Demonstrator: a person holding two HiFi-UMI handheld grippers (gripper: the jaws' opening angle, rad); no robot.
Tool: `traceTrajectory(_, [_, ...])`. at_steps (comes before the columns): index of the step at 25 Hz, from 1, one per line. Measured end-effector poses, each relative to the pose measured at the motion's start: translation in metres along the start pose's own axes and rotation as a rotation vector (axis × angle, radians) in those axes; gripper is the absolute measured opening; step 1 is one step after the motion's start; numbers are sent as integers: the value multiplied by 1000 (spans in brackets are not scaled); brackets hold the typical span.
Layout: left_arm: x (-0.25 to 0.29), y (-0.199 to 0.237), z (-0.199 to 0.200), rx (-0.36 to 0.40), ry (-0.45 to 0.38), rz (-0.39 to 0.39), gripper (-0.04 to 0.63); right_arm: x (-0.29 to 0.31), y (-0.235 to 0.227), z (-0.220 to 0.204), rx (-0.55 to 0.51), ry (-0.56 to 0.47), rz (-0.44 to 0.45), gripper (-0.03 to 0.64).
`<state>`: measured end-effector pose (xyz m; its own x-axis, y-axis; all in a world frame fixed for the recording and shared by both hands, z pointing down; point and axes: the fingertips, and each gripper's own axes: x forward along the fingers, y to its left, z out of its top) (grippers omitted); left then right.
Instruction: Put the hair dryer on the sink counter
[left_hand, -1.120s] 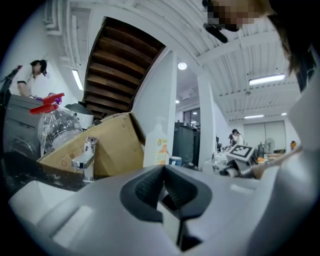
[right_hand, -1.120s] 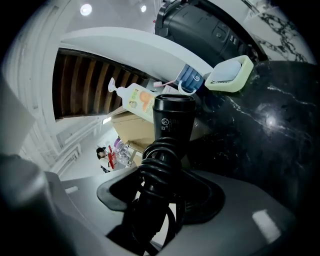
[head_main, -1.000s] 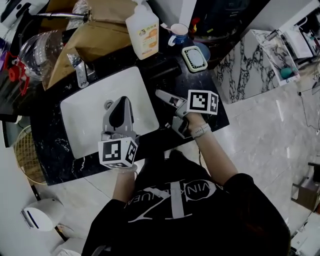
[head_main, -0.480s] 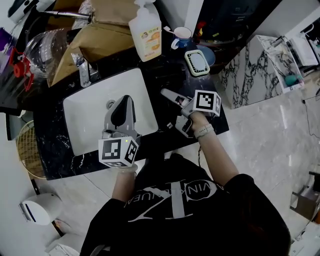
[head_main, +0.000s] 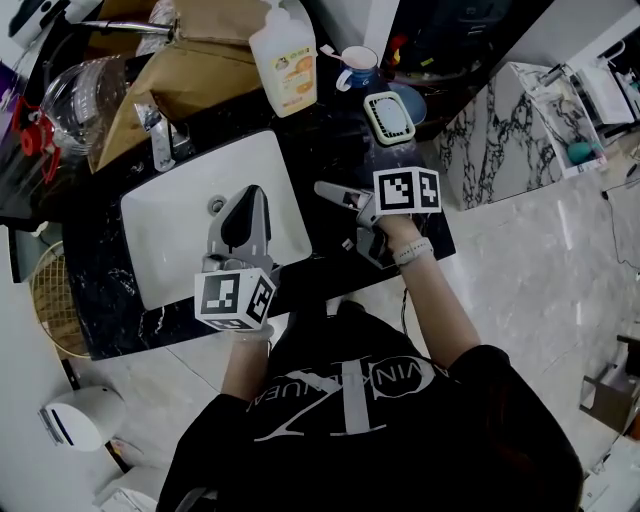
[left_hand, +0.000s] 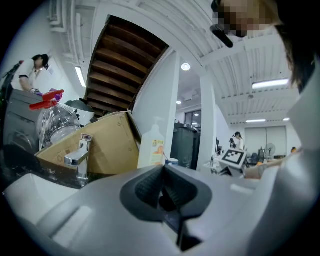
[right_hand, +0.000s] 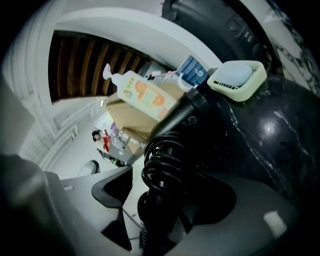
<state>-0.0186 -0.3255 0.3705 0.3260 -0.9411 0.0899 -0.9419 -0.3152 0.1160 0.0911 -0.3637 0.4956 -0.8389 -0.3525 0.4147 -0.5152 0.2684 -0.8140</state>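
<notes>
The black hair dryer (right_hand: 195, 120) lies on the black sink counter (head_main: 335, 120), its coiled cord (right_hand: 162, 167) nearest the camera in the right gripper view. My right gripper (head_main: 337, 216) straddles the dryer's handle end and its jaws are opening; the left pad (right_hand: 114, 186) stands clear of the cord. In the head view the dryer (head_main: 337, 158) is hard to tell from the dark counter. My left gripper (head_main: 249, 197) hovers over the white sink basin (head_main: 170, 235), shut with nothing in it, its pads (left_hand: 150, 185) meeting at the tip.
Behind the dryer stand a soap bottle (head_main: 284, 55), a blue mug (head_main: 358, 65) and a pale soap dish (head_main: 388, 117). A faucet (head_main: 158, 135), a cardboard box (head_main: 185, 80) and a clear jug (head_main: 85, 95) crowd the back left. A wicker basket (head_main: 50, 310) sits left of the counter.
My right gripper has turned slightly over the counter and its jaws have spread off the hair dryer. The left gripper has held its place over the basin.
</notes>
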Motion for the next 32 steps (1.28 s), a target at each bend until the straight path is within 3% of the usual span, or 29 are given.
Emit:
traceTrajectory(1, [0, -1, 0, -9, -2, -4, 0, 1, -2, -4, -48, 38, -35, 381])
traceTrajectory(10, [-1, 2, 1, -24, -7, 1, 0, 1, -8, -27, -375, 272, -205, 382])
traceTrajectory(17, [-1, 7, 2, -27, -13, 9, 0, -9, -16, -31, -527, 373, -290, 385])
traceTrajectory(23, [0, 4, 1, -19, -9, 8, 0, -29, -11, -21, -520, 278, -271, 368])
traceTrajectory(32, [1, 8, 1, 2, -3, 24, 0, -66, 1, 4, -553, 66, -277, 169])
